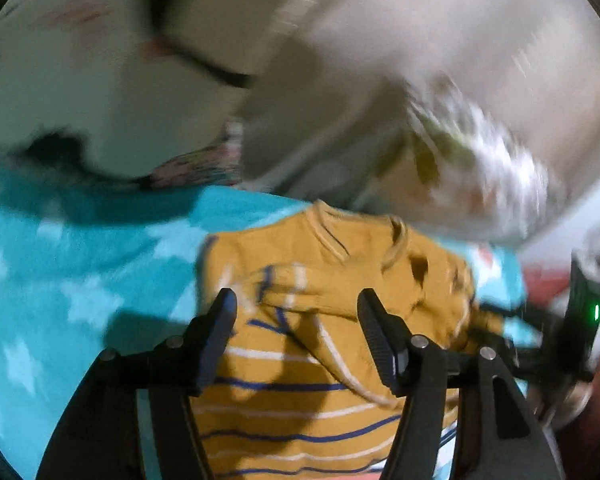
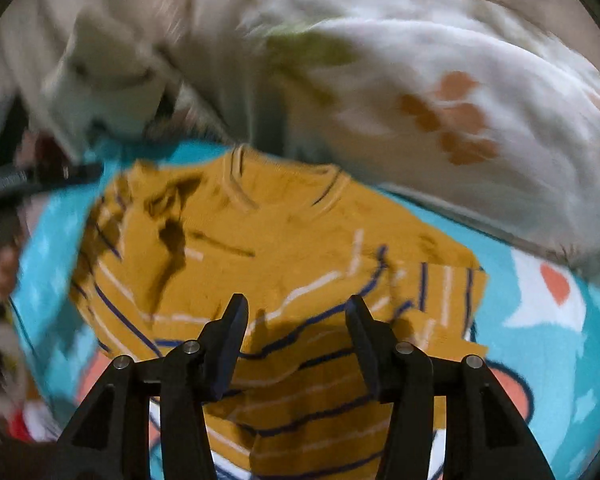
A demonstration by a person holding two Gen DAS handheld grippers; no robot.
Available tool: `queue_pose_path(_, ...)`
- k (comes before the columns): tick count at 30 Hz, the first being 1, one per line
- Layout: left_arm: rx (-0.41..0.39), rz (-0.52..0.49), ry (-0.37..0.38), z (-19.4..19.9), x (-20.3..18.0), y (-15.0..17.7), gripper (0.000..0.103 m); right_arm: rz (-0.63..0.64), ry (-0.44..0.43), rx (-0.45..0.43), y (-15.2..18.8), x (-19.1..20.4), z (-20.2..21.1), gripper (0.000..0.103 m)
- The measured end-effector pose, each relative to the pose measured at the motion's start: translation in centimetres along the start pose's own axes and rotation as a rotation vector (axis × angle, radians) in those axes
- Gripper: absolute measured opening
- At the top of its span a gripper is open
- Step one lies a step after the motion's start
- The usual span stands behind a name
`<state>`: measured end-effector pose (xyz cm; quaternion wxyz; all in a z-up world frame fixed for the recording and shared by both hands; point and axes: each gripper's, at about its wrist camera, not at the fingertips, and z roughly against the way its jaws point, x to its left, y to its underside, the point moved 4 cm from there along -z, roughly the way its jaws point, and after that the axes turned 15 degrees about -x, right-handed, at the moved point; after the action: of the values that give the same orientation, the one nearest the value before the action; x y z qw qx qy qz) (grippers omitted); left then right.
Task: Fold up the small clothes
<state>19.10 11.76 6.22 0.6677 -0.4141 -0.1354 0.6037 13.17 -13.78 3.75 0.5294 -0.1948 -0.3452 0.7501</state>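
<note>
While both views are smeared by motion blur, the mustard striped shirt (image 1: 300, 360) stays readable and serves as the landmark: it lies spread on a turquoise blanket (image 1: 80, 280) printed with pale stars, its collar turned away from the cameras and its navy and white stripes running across the body. Above the shirt's lower body, the left hand-held gripper (image 1: 296, 300) stands with its jaws partly apart, nothing between the pads, the striped cloth showing through the gap below them; whether the tips touch the fabric cannot be told. Over the same garment in the right wrist view (image 2: 260, 240), the right hand-held gripper (image 2: 296, 304) likewise holds its jaws partly apart and empty, poised over the middle of the shirt, with a folded-in striped sleeve (image 2: 440, 292) lying just to the right of its right finger. Beyond the shirt's collar sits a heap of white cloth with orange and green prints (image 2: 460, 120), too blurred to name more closely. On the blanket (image 2: 560, 340) to the right of the shirt, a white and orange cartoon print (image 2: 548, 300) shows. Part of the other gripper's dark body, with a small green light (image 1: 596, 312), appears at the shirt's right edge in the left wrist view.
</note>
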Motion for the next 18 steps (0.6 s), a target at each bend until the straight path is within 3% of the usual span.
queue_pose_path(4, 0.042, -0.272, 0.017, -2.9, -3.0, 0.6, 0.062, 0.063, 0.053, 0.013, 0.1, 0.4, -3.0, 0.055)
queue_pose_path(5, 0.070, -0.340, 0.020, -4.0, -3.9, 1.0, 0.062, 0.061, 0.048, 0.027, 0.2, 0.3, -3.7, 0.049)
queue_pose_path(6, 0.098, -0.379, 0.021, -4.8, -4.4, 1.3, 0.061, 0.053, 0.039, 0.051, 0.3, 0.3, -4.5, 0.024)
queue_pose_path(7, 0.124, -0.410, 0.011, -5.5, -4.7, 1.6, 0.047, 0.039, 0.024, 0.084, 0.6, 0.3, -5.2, 0.012)
queue_pose_path(8, 0.141, -0.435, -0.018, -6.1, -4.7, 1.8, 0.012, 0.009, 0.005, 0.116, 0.9, 0.1, -5.8, 0.005)
queue_pose_path(9, 0.150, -0.444, -0.051, -6.3, -4.4, 1.8, 0.004, -0.008, 0.007, 0.114, 0.8, -0.2, -5.7, 0.005)
queue_pose_path(14, 0.058, -0.124, -0.098, -5.5, 0.1, -2.0, 0.004, -0.239, 0.043, -0.037, -3.6, -4.7, -2.6, 0.004)
queue_pose_path(18, 0.033, -0.016, -0.199, -6.6, 2.5, -2.8, 0.004, -0.407, 0.141, -0.103, -6.0, -9.8, -3.3, 0.004)
